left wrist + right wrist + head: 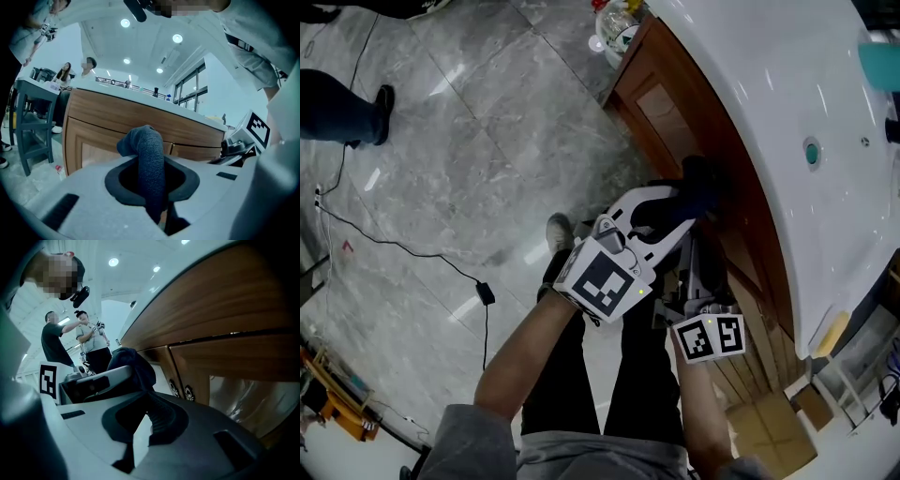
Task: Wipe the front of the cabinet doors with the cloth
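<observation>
- My left gripper [151, 187] is clamped on the dark cloth [146, 154], whose wad sits at the wooden cabinet door [661, 105]
- My right gripper [143, 417] idles just beside it, jaws together and empty
- I'd press the wad flat, then sweep evenly along the panel

Left gripper [677, 212] clamped on cloth [150, 161], right gripper [142, 420] beside it, jaws together
</observation>
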A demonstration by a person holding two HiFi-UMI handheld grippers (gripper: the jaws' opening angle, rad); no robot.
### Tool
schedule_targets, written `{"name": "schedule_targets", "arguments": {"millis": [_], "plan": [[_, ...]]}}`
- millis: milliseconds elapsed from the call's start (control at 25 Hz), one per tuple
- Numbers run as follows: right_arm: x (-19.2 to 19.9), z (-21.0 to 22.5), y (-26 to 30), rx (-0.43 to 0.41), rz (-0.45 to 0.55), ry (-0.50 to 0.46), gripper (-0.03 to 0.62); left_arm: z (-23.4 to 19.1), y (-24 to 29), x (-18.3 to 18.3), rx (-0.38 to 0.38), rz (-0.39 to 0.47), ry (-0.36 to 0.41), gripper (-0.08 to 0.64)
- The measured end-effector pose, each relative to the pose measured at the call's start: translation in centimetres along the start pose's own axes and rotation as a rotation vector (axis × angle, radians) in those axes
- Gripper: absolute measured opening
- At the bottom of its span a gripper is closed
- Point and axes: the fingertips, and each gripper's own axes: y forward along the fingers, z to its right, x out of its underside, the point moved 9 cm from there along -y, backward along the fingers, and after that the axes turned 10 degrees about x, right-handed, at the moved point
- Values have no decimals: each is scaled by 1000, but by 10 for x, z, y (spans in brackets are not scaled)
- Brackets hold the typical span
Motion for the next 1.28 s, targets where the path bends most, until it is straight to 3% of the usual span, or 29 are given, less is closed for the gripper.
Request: {"name": "schedule_targets", "arguments": {"millis": [480,720,880,1280], "plan": [[11,-12,26,-33,45,-51,9,-42,-26,20,-107,-22,29,67],[22,-18,37,-30,41,-61,9,-70,-33,44,-224,-44,15,67],[29,-24,46,-37,27,-68,9,-96,-32,53,-243,-70,71,67],[35,-27,68,-31,22,-42,9,-141,-29,67,-252,-84,64,67]]}}
